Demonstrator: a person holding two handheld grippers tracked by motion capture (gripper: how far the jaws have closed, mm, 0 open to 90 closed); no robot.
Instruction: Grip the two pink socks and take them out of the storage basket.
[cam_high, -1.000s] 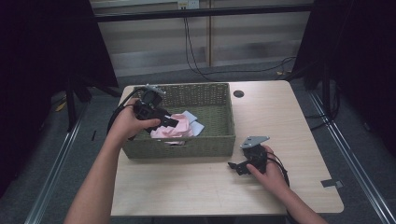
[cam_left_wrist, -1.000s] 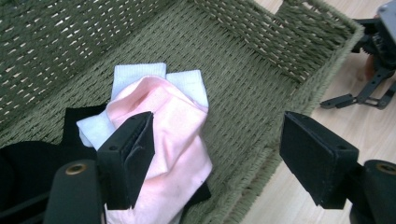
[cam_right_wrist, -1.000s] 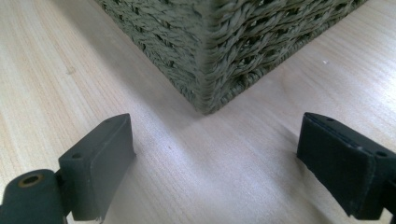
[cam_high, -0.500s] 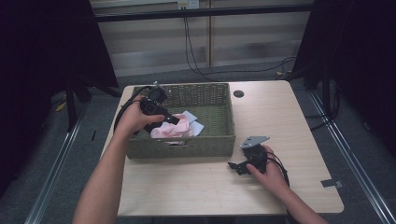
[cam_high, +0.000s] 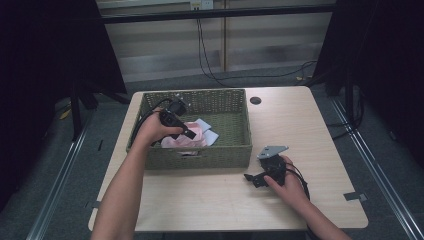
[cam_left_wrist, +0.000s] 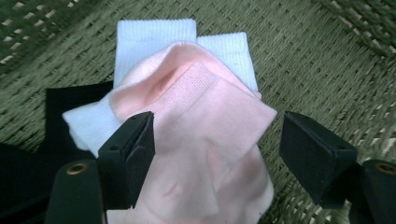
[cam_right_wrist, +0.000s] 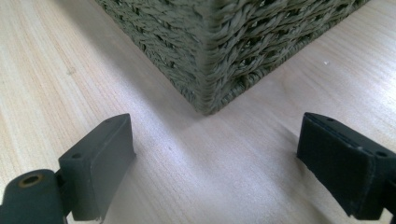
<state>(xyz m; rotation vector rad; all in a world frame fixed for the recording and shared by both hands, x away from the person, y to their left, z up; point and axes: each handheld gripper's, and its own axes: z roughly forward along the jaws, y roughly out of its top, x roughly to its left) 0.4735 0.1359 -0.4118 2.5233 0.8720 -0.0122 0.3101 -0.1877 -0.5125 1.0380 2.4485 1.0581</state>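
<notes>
- My left tongs hang wide open over a pink sock inside the woven basket, one jaw at each side of the cloth and neither pressing on it.
- In the high view the pink sock lies at centre left of the frame, on the basket floor, with my left tongs just above it.
- To take it well, I judge I should lower until both jaws straddle the folded cuff, then close on the pink layer alone, leaving the white sock beneath it where it lies.
- The basket holds the pink sock on top, white socks fanned out under it towards the upper frame of the left gripper view, and a dark cloth at the left edge; I cannot tell what that one is.
- My right tongs rest open and empty on the table at lower right, aimed at the basket's near corner, well apart from the socks.
</notes>
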